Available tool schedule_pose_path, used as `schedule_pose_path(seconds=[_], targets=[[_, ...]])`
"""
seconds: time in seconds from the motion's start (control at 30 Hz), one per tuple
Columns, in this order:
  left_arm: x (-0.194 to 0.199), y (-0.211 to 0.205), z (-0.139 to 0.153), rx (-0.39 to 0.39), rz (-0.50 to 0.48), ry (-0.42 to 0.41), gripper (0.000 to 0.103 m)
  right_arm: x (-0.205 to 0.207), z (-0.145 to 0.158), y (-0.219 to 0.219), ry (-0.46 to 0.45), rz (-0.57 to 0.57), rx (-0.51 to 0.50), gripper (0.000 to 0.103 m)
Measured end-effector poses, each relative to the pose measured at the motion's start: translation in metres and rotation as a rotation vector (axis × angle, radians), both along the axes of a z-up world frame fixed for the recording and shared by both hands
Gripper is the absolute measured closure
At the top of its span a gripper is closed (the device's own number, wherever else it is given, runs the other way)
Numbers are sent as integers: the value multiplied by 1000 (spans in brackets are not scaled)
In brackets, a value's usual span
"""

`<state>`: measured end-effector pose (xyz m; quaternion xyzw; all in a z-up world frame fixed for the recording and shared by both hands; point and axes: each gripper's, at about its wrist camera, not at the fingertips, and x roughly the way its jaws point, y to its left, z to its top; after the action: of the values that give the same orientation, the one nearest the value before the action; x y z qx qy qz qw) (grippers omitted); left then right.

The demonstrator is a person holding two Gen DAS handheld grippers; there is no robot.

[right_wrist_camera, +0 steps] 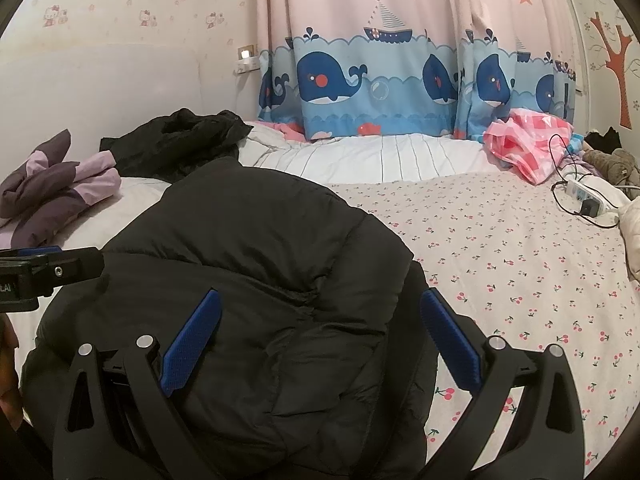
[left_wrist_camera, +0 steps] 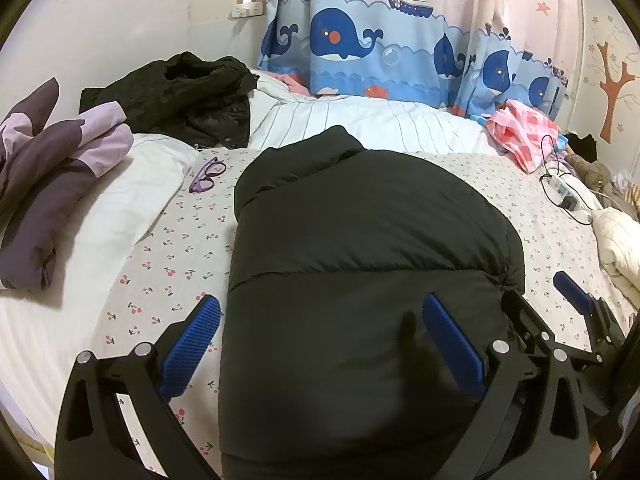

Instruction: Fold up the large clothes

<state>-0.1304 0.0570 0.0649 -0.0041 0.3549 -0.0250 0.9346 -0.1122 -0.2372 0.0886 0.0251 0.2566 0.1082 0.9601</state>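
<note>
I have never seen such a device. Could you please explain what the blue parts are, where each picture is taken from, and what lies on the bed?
The blue parts are padded fingers of two handheld grippers, each carrying its own camera. One picture looks along the left gripper, the other along the right gripper. Both are open and hold nothing. Between them a folded black puffy jacket lies on the cherry-print bedsheet. Purple eyeglasses and a purple quilted garment lie to its left.

A child's bedroom at home: a bed [right_wrist_camera: 520, 248] with cherry-print sheet, whale-patterned curtain [right_wrist_camera: 380, 80] and cartoon wallpaper [right_wrist_camera: 120, 8] behind it.
</note>
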Motion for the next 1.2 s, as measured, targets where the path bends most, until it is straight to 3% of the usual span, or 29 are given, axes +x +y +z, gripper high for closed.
schedule_pose_path(seconds=[0.3, 1.2], targets=[[4, 4, -1, -27, 0, 19, 6, 0, 0, 1, 0, -2, 0, 7], [3, -1, -3, 9, -4, 14, 6, 4, -2, 5, 20, 1, -5, 7]])
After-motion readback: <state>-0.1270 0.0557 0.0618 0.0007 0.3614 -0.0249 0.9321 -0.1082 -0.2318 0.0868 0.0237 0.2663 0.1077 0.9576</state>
